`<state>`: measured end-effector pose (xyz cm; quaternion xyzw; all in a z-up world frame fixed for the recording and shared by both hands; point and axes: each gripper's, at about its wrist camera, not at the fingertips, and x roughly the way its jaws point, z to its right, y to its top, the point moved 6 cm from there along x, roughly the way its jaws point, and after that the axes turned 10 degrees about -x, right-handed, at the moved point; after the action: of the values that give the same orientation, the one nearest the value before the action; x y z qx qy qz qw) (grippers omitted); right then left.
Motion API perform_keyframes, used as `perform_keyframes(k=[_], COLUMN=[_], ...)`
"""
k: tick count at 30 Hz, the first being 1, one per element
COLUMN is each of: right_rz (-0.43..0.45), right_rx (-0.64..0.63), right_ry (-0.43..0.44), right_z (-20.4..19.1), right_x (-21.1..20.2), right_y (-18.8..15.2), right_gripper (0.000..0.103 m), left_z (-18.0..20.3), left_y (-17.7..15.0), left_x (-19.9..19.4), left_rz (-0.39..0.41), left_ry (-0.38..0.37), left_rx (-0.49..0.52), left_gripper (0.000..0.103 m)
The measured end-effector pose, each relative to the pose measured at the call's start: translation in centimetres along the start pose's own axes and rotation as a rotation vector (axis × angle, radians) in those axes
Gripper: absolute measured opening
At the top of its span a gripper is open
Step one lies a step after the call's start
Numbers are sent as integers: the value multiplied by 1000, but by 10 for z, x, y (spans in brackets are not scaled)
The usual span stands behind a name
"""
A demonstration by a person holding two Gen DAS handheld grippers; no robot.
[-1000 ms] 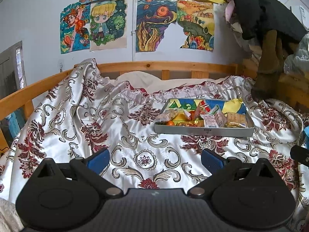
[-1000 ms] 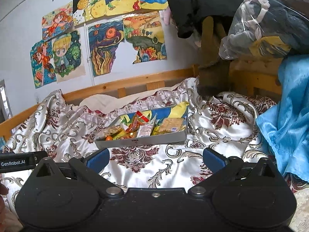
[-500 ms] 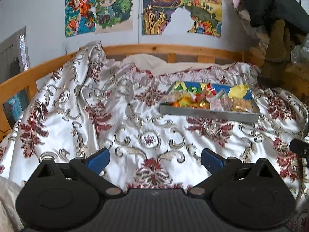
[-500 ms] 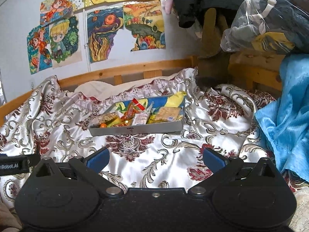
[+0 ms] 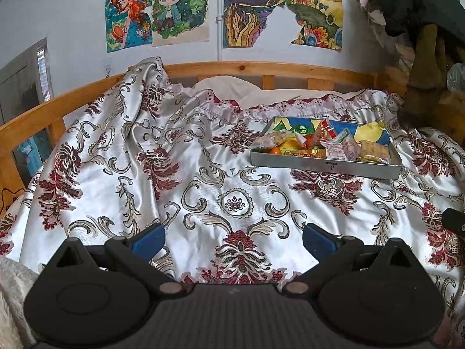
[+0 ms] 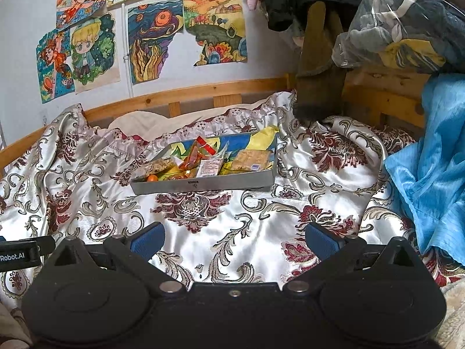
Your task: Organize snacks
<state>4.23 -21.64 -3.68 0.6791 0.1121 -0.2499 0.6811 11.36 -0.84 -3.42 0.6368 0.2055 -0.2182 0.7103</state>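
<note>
Left wrist view: a shallow grey box sits on the patterned bedspread, up and to the right of centre. It holds a loose heap of snacks: a small orange fruit at its near left corner, a pale cereal-type packet behind that, red and orange wrappers standing up in the middle, a clear white-printed packet, and a tan cracker pack at the right end. The box's inner back wall is printed in blue and yellow. The left claw is spread wide with nothing between its blue pads, hanging over bare bedspread. The box lies well ahead of it and off to the right, apart from both fingers. A dark piece of the other tool shows at the right edge.

Right wrist view: the same box lies near the middle of the picture, its long side facing the camera. The fruit is at the near left, the red wrappers in the centre, the cracker pack at the right. The right claw is also wide open and holds nothing. The box sits straight ahead of it, well apart, with bedspread between. A blue cloth is heaped at the right, and drawings hang on the wall behind the wooden bed rail.
</note>
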Motion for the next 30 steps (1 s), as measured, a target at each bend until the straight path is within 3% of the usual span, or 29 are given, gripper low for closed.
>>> perform_keyframes(k=[30], right_rz=[-13], right_rx=[-2], right_ry=[8], right_z=[-3], right_x=[3], right_y=[-2], right_gripper=[102], left_z=[-1], left_y=[0], left_x=[0], left_rz=[2], left_ry=[7], left_rx=[5], left_gripper=[103])
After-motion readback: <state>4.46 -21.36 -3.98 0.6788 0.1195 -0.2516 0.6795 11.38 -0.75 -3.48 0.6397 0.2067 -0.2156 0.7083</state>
